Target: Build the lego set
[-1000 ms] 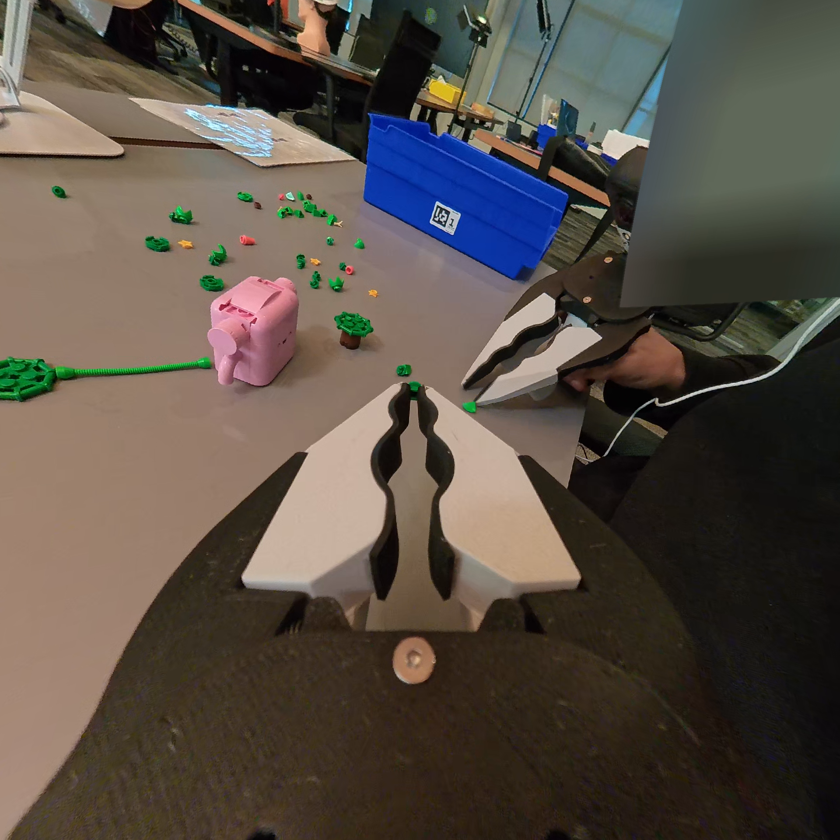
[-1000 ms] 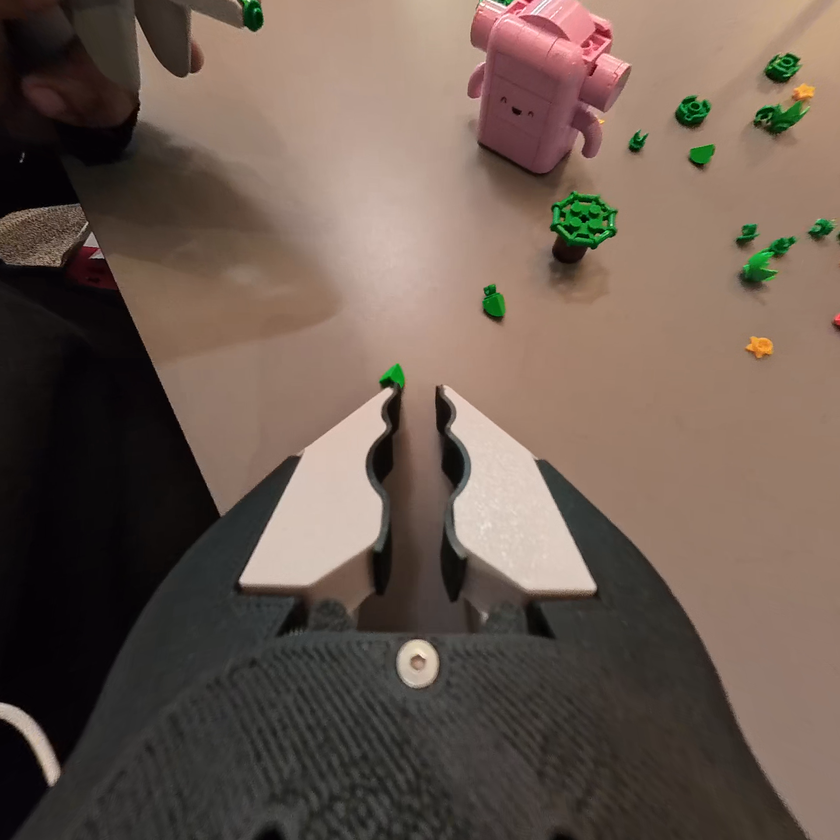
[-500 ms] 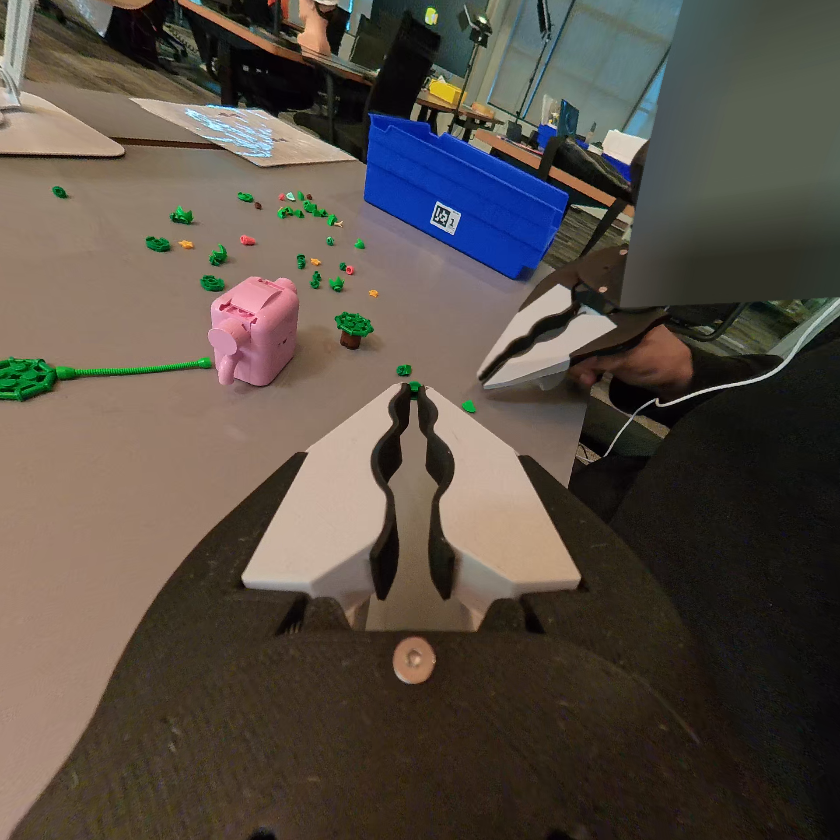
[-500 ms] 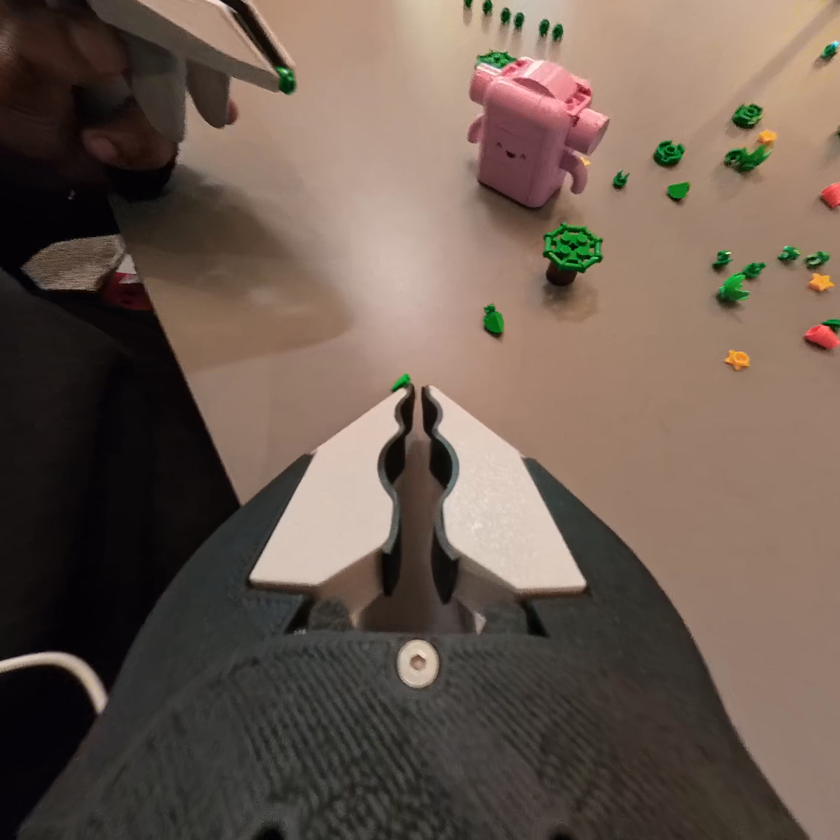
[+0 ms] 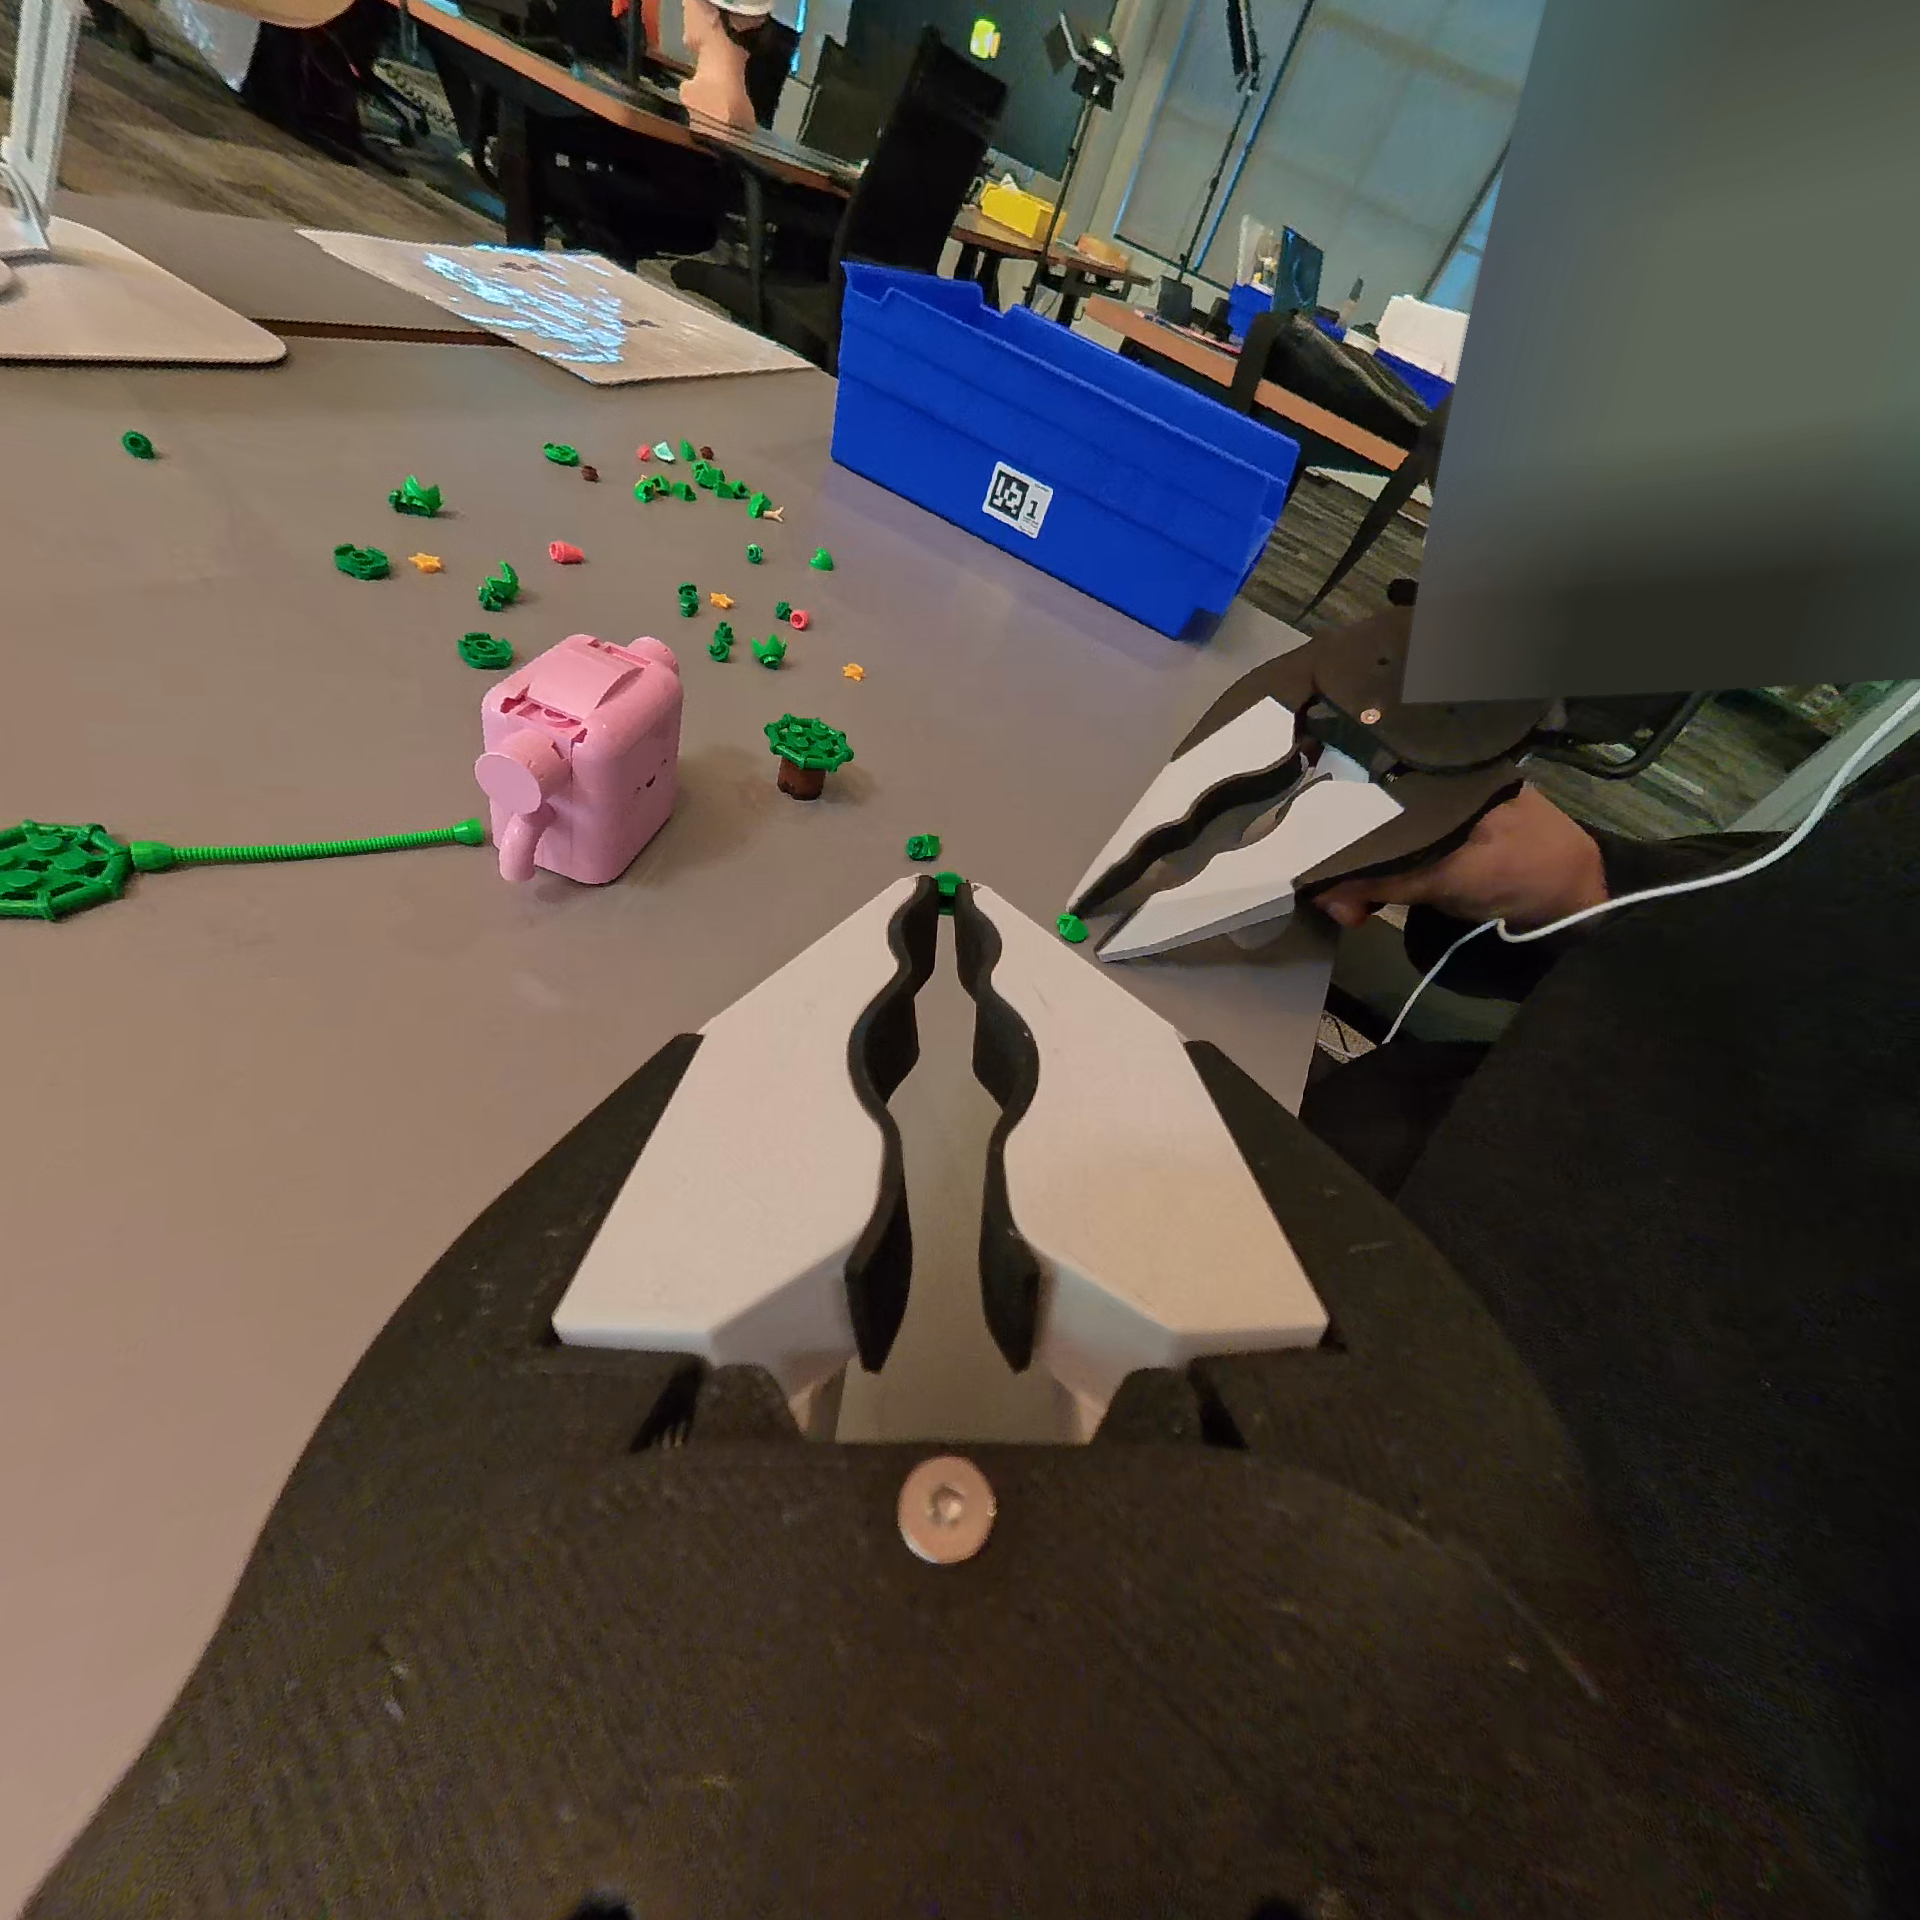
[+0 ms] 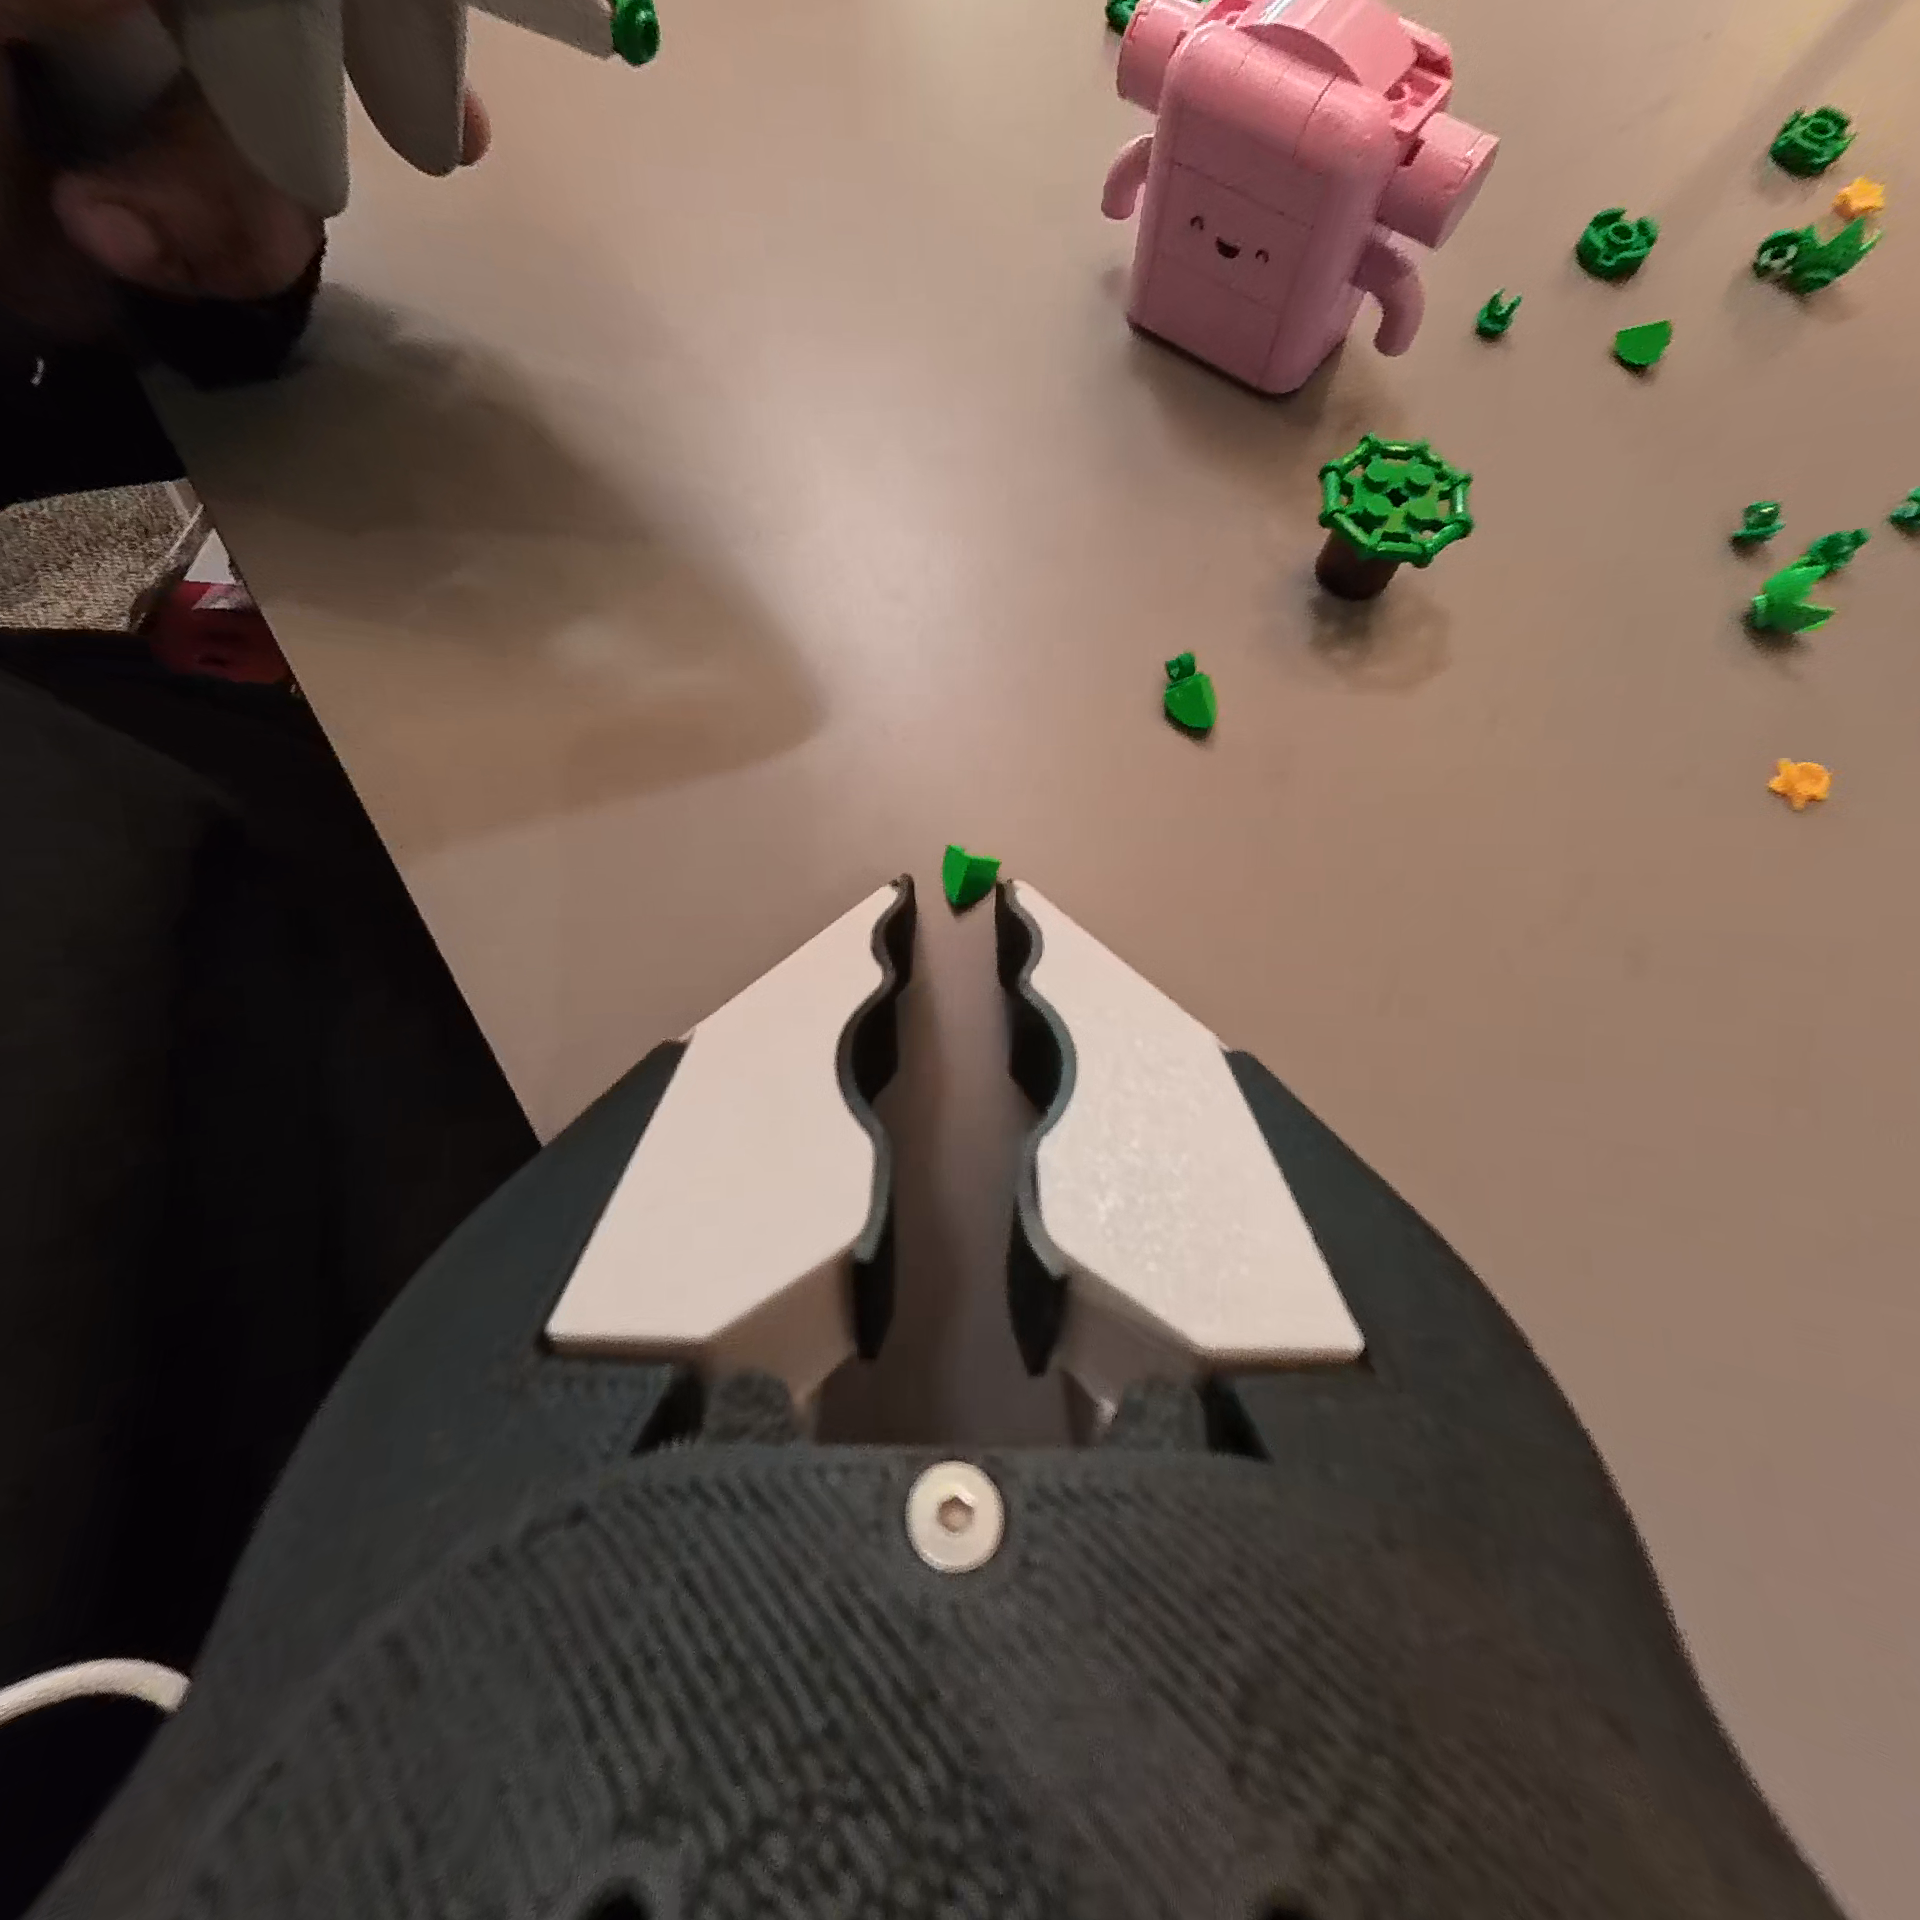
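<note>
My left gripper (image 5: 945, 891) is shut on a small round green piece (image 5: 945, 884) and holds it above the grey table (image 5: 312, 1091); it also shows at the top left of the right wrist view (image 6: 634, 26). My right gripper (image 6: 954, 894) is open by a narrow gap, low at the table's near edge. A small green leaf piece (image 6: 966, 875) lies on the table right at its tips, and shows in the left wrist view (image 5: 1070, 927). A pink lego figure (image 6: 1268, 197) and a small green-topped tree (image 6: 1392, 514) stand farther out.
Another green leaf piece (image 6: 1188, 698) lies between the tree and my right gripper. Several loose green, orange and red pieces (image 5: 717, 623) are scattered behind the figure. A green stalk with a web disc (image 5: 62, 868) lies at left. A blue bin (image 5: 1049, 499) stands at the back right. Left tips to right tips: about 12 centimetres. Between my right fingertips and the small green-topped tree (image 6: 1392, 514) there is roughly 10 centimetres. Seen from the left wrist view (image 5: 825, 742) as well.
My right gripper rose and nearly shut half a second ago, then came back down and opened with the leaf piece at its tips. My left gripper kept still with its piece.
</note>
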Available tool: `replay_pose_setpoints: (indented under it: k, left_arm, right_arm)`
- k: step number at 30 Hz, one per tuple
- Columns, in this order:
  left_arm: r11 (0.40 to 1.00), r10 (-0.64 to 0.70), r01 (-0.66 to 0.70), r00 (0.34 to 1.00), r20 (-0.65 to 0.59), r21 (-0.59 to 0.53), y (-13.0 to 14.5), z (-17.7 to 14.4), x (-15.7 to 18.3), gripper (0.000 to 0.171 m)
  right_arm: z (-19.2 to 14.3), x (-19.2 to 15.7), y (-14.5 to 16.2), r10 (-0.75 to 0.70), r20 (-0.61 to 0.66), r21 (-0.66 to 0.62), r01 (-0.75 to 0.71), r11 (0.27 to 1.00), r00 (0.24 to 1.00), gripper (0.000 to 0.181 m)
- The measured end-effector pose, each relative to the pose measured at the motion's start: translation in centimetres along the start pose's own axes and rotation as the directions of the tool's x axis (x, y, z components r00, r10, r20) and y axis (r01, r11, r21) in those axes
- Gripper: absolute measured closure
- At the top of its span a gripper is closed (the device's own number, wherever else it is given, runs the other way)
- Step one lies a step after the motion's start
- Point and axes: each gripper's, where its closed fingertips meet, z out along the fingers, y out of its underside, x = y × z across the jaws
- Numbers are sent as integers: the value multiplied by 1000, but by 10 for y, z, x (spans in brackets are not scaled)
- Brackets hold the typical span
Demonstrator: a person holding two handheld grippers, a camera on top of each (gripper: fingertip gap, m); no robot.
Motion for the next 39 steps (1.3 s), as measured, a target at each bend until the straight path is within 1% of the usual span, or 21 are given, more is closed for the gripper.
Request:
replay_pose_setpoints:
  k: [4, 7, 13, 18, 20, 23, 26, 29, 33, 36, 39]
  left_arm:
    - [1000, 1, -1, 1000, 0, 0, 0, 0, 0, 171]
    - [1000, 0, 0, 1000, -1, 0, 0, 0, 0, 171]
    - [1000, 0, 0, 1000, -2, -1, 0, 0, 0, 171]
    - [1000, 7, -7, 999, -38, -13, 2, 2, 6, 171]
    - [999, 6, -8, 997, -71, -36, 5, 5, 12, 171]
    - [994, 1, -14, 992, -124, -110, 16, 11, 23, 171]
    - [982, 15, -42, 989, -144, -186, 27, 17, 30, 171]
    - [971, 32, -66, 988, -152, -231, 35, 20, 33, 171]
    - [968, 9, -49, 987, -160, -248, 37, 22, 33, 171]
    - [971, -14, -31, 983, -186, -237, 35, 20, 34, 171]
    - [981, -15, -36, 966, -258, -191, 28, 16, 44, 171]
  right_arm:
    - [2, 1, -2, -5, 0, 0, 5, 1000, 1000, 169]
    - [4, 0, -3, -10, 7, -1, 10, 1000, 1000, 173]
    - [6, 0, -5, -18, 20, -1, 18, 1000, 1000, 174]
    - [9, -5, -7, -71, 55, 1, 71, 998, 996, 175]
    - [11, -11, -9, -109, 86, 4, 109, 994, 990, 175]
    - [16, -23, -13, -163, 153, 11, 164, 986, 975, 175]
    - [20, -35, -16, -198, 221, 17, 200, 980, 955, 175]
    - [23, -40, -19, -226, 252, 26, 226, 974, 941, 175]
    - [18, -45, -30, -219, 296, 90, 201, 975, 930, 174]
    - [5, -53, -48, -185, 377, 198, 116, 973, 907, 174]
    - [-8, -58, -64, -160, 457, 289, 24, 957, 875, 175]
